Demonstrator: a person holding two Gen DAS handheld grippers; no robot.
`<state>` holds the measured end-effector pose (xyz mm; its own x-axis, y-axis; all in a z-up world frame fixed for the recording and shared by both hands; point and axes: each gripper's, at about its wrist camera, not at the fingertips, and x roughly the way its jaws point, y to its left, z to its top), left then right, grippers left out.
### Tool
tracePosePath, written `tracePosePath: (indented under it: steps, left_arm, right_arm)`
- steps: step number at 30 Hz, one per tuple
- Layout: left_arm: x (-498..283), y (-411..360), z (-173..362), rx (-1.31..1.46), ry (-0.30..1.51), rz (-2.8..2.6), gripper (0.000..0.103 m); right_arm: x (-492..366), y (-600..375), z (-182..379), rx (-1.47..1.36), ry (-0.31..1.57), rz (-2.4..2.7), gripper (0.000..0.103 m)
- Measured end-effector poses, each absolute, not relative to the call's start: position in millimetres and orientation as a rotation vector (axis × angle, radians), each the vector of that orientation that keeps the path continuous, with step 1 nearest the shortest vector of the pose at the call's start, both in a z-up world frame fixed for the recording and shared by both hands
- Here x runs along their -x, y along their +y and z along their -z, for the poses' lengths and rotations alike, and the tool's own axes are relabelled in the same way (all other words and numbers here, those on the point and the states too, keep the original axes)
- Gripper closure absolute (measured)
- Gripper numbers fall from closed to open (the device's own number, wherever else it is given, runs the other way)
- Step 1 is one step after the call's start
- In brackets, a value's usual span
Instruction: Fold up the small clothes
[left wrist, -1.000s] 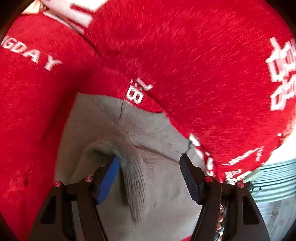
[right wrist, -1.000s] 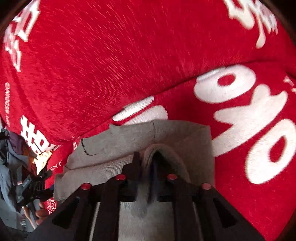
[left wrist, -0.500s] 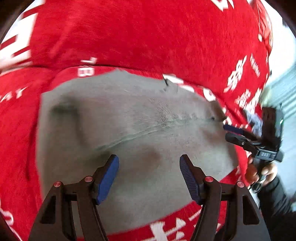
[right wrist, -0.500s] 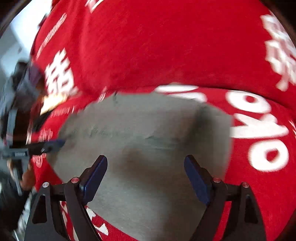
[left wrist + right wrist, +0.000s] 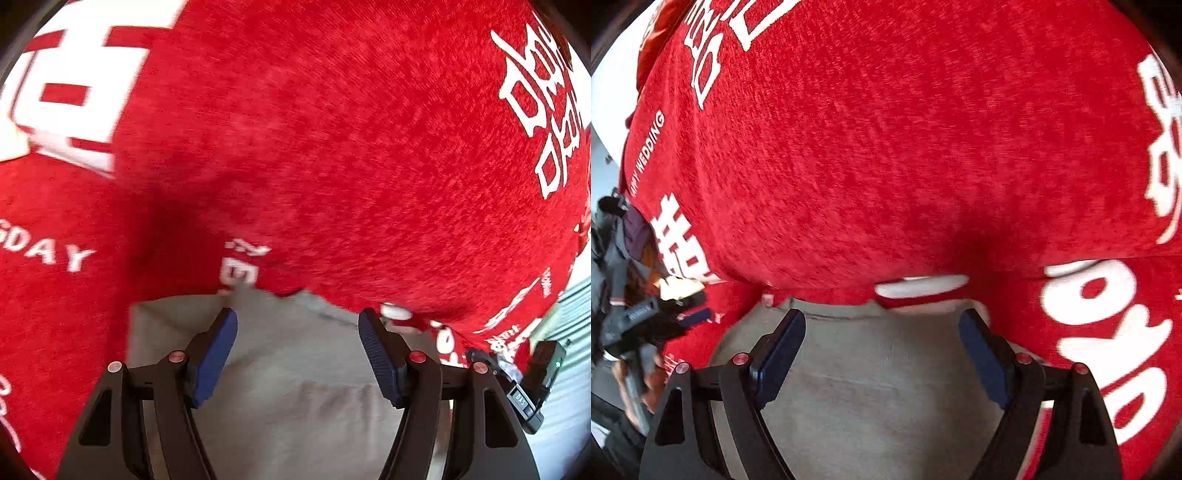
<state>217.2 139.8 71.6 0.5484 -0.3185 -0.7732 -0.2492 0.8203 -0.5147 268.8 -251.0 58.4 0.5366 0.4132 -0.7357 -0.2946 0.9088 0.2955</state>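
- Left gripper (image 5: 297, 352): jaws spread wide, nothing between them. It hangs low over the grey garment (image 5: 295, 387), with no contact that I can see.
- Right gripper (image 5: 881, 356): jaws also spread, empty, just above the same grey garment (image 5: 871, 387).
- The garment lies flat on the red cloth (image 5: 332, 147) with white lettering. In both wrist views it fills 6 o'clock, running up to the jaw tips. Its far edge is at 12 o'clock of the tips, against a raised fold of the red cloth.
- In the left view your right gripper's body shows at 4 o'clock, off the garment's right end. In the right view the left one shows at 9 o'clock. So you are at opposite ends of the piece.
- Handling, my read: thin soft knit, light and floppy. It won't hold shape and will sag between two pinch points. The fuzzy red cloth likely drags on it.
- Where to grip: pinch at the corners or the hem edge, not mid-panel. Take all the layers at once, or a ply slips out.
- Risk: a deep bite may catch the red cloth under it too. Keep the bite shallow.
- Both views are motion-blurred; I can't tell seams or garment type.
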Motion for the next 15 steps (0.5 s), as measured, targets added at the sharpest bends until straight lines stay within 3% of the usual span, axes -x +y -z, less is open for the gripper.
tracePosePath:
  steps: [11, 15]
  left_arm:
    - [-224, 56, -20, 0.21, 1.171, 0.001, 0.034]
    - [-231, 70, -11, 0.226, 1.162, -0.027, 0.034]
  right_arm:
    - [-260, -172, 0, 0.268, 1.034, -0.36, 0.015]
    - [-280, -205, 17, 0.214, 1.099, -0.259, 0.015]
